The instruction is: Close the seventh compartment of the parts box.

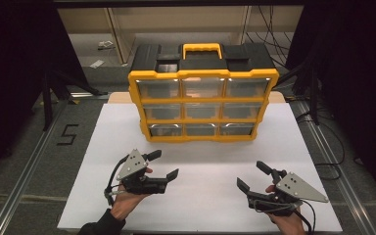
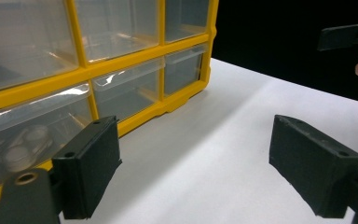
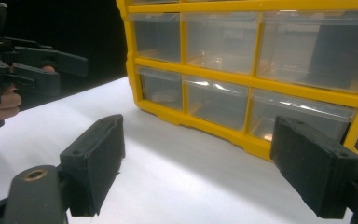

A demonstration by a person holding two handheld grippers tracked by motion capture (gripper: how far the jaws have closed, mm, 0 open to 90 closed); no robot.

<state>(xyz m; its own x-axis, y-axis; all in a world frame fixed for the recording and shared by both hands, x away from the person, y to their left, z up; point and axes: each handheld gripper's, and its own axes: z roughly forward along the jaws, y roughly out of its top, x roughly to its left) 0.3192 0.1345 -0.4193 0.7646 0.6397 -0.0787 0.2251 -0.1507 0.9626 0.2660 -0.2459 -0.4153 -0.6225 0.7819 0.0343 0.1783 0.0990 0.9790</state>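
A yellow-framed drawer cabinet (image 1: 203, 105) stood upright toward the far side of the white surface (image 1: 200, 196), its black top carrying a yellow handle (image 1: 202, 49) and its front showing three rows of three clear drawers that faced the person. The left claw (image 1: 164, 165) hovered over the near left part of the surface, held in the person's left hand (image 1: 127, 193), and its jaws were spread wide with nothing between them. The right claw (image 1: 252, 176) hovered over the near right part, held in the right hand (image 1: 286, 220), likewise gaping wide and empty. Both claws were well apart from the cabinet and from each other, with bare white surface between them. In the left gripper view, the cabinet's lower right corner sat ahead and to the left of the jaws, and the bottom drawer (image 2: 23, 140) nearest the camera held some pale rounded parts, too blurred behind the plastic to identify. In the right gripper view, the cabinet filled the upper right, and its bottom left drawer (image 3: 161, 88) showed a small light item inside; the other claw and the fingers holding it appeared at the far left edge. A black number five (image 1: 67, 134) was marked on the dark floor to the left of the surface.
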